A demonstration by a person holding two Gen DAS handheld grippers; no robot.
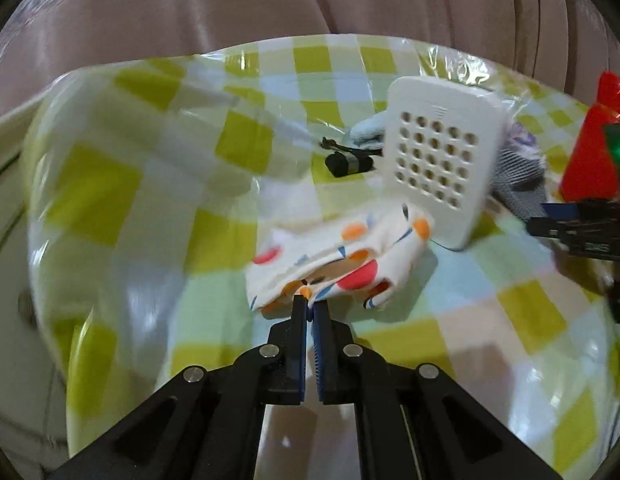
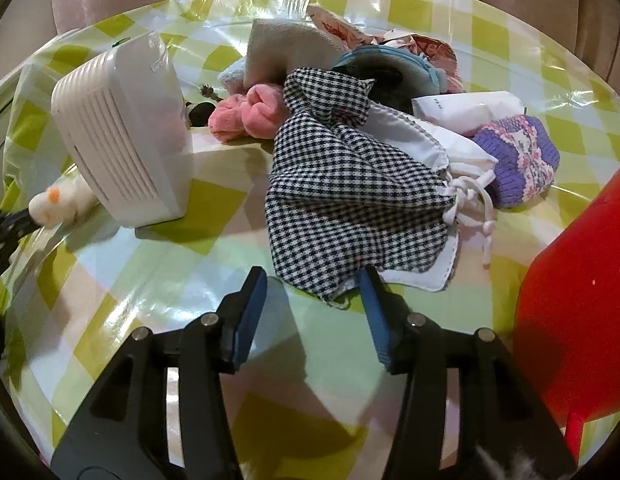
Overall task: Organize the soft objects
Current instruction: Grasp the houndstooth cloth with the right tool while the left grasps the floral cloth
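Observation:
My left gripper is shut on the edge of a white cloth with orange and red spots, which hangs bunched just above the checked tablecloth. The same spotted cloth shows at the left edge of the right wrist view. My right gripper stands open, low over the table. The near corner of a black-and-white checked cloth lies between its fingers, close to the right pad, with neither pad pressing on it. Behind it lies a pile: a pink cloth, a purple knitted piece and a white drawstring pouch.
A white plastic box with vent holes stands upright between the two grippers, also in the right wrist view as the ribbed white box. A small black object lies behind it. A red container sits at the right. A pinkish curtain hangs behind the table.

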